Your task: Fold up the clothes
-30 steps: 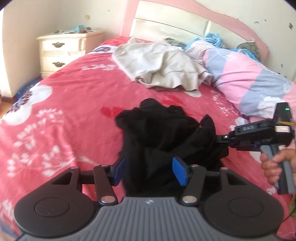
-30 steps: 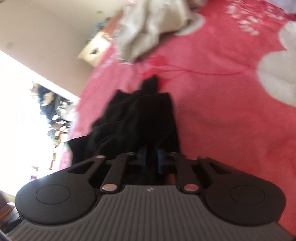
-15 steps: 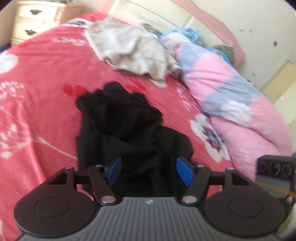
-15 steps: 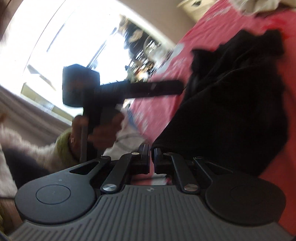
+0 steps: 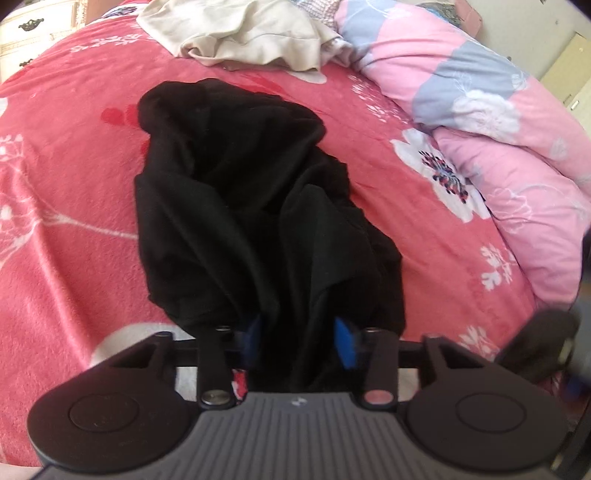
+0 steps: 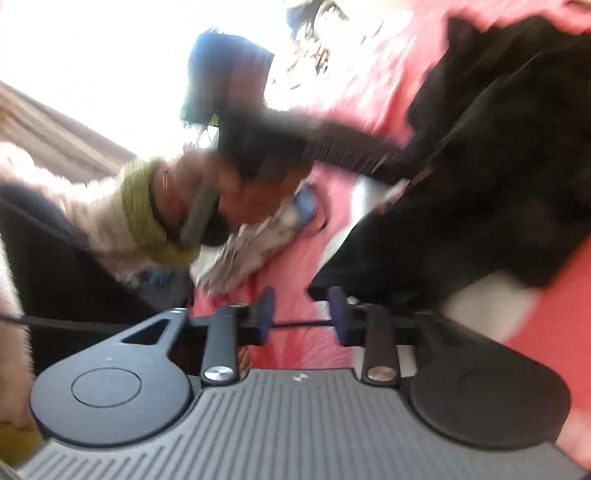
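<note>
The black garment [image 5: 236, 206] lay bunched mid-bed [image 5: 74, 184], one fold running between the left gripper [image 5: 297, 338]'s parted fingers. The right gripper [image 6: 303, 317] hovered wide and empty beside its near edge. It looked unfolded; spreading it flat seemed due.

The right wrist view is smeared with motion blur: the hand [image 6: 221, 192] gripping a handle, its green cuff [image 6: 142, 206] and the grey crumpled thing [image 6: 255, 240] on the bed below it have no sharp edges, and the window area behind is blown out to white. In the left wrist view the black garment [image 5: 240, 192] hides most of the left gripper [image 5: 297, 338], so whether cloth is pinched cannot be told. A dark blurred object [image 5: 535, 343] at the right edge is cut off, as is the nightstand [image 5: 37, 29] in the top left corner.
</note>
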Available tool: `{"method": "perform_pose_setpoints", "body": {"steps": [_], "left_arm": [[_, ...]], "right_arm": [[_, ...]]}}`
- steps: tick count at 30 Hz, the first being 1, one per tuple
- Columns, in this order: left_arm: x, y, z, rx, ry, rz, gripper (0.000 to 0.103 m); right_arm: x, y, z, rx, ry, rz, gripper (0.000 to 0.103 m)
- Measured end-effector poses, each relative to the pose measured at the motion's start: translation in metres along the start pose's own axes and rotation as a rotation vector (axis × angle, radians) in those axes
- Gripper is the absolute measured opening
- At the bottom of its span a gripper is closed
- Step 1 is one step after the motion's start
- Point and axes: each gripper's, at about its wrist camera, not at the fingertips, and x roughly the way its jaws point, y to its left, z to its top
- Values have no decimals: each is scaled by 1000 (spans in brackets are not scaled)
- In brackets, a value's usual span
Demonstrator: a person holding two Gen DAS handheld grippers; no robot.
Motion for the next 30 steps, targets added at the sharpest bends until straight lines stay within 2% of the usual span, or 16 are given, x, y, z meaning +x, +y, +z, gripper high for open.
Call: {"method": "perform_pose_setpoints", "body": {"steps": [1, 2, 6, 9, 11, 13, 14, 16, 18, 20, 22, 24, 26, 29, 30], "left_arm": [[0, 3, -1, -13, -3, -2, 23], [-1, 5, -1, -26, -6, -4, 12], [-9, 15, 0, -99, -41, -1, 6], [-26, 21, -1, -137, -80, 18, 5], [-41, 23, -3, -137, -110, 20, 4], [-56, 23, -7, -134, -135, 27, 4], [-61, 23, -9, -135, -139, 30, 4], [-71, 24, -12, -137, -149, 66, 4], [-79, 28, -14, -145, -156, 106, 4], [-83, 37, -17, -173, -155, 91, 5], [-86, 45, -17, -198, -149, 56, 8], [-86, 47, -16, -203, -161, 51, 22], [-80, 41, -9, -170, -180, 37, 37], [-66, 28, 6, -95, -198, 16, 51], [-59, 22, 12, -55, -199, 12, 53]], "right_arm": [[-14, -8, 5, 21, -41, -13, 49], [-27, -17, 9, 50, -86, -33, 52], [-61, -63, 21, 247, -265, -170, 55], [-58, -98, 26, 371, -295, -271, 55], [-52, -107, 28, 391, -282, -292, 49], [-47, -112, 30, 394, -266, -295, 33], [-44, -114, 30, 395, -259, -296, 29], [-39, -119, 32, 397, -244, -299, 9], [-34, -124, 33, 400, -228, -302, 3], [-29, -126, 34, 396, -211, -304, 1], [-27, -116, 30, 366, -179, -302, 1], [-28, -111, 24, 354, -143, -307, 1], [-29, -107, 15, 353, -117, -312, 1], [-32, -99, 1, 368, -87, -316, 1], [-34, -97, -5, 373, -78, -312, 1]]}}
